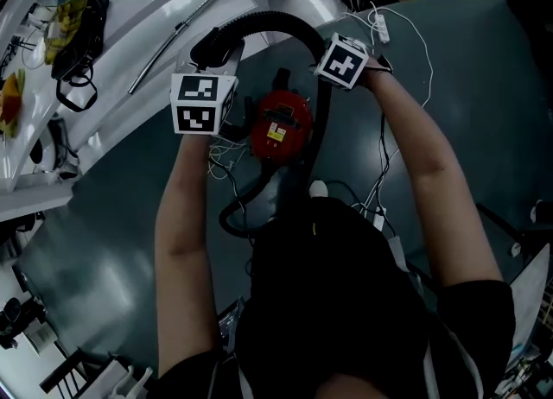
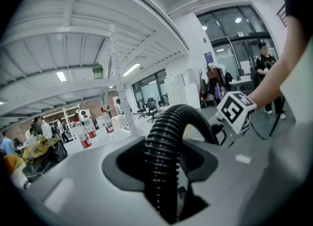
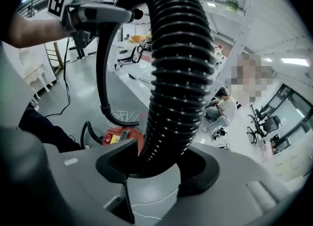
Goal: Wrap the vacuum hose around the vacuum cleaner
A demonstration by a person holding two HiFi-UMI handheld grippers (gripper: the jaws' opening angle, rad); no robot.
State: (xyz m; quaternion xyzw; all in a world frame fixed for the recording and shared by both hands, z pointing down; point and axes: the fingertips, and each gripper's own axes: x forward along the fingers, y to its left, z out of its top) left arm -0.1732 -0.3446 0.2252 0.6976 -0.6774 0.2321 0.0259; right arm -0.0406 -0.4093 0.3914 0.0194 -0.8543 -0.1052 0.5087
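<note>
A red vacuum cleaner [image 1: 281, 125] stands on the dark floor below me, and shows small past the right jaws too [image 3: 122, 137]. Its black ribbed hose [image 1: 276, 19] arcs from one gripper to the other, then drops along the cleaner's right side. My left gripper [image 2: 166, 171] is shut on the hose [image 2: 164, 142], which rises between its jaws. My right gripper [image 3: 156, 171] has its jaws spread. The hose [image 3: 181, 73] passes between them and leans on one jaw, with a gap at the other. The marker cubes of the left gripper [image 1: 203, 104] and the right gripper [image 1: 346, 60] flank the cleaner.
White cords and a power strip [image 1: 380, 26] trail on the floor at the right. A white table [image 1: 112, 121] at the left carries a black bag [image 1: 78, 30] and a metal tube [image 1: 181, 30]. A person [image 3: 222, 107] sits on the floor farther off.
</note>
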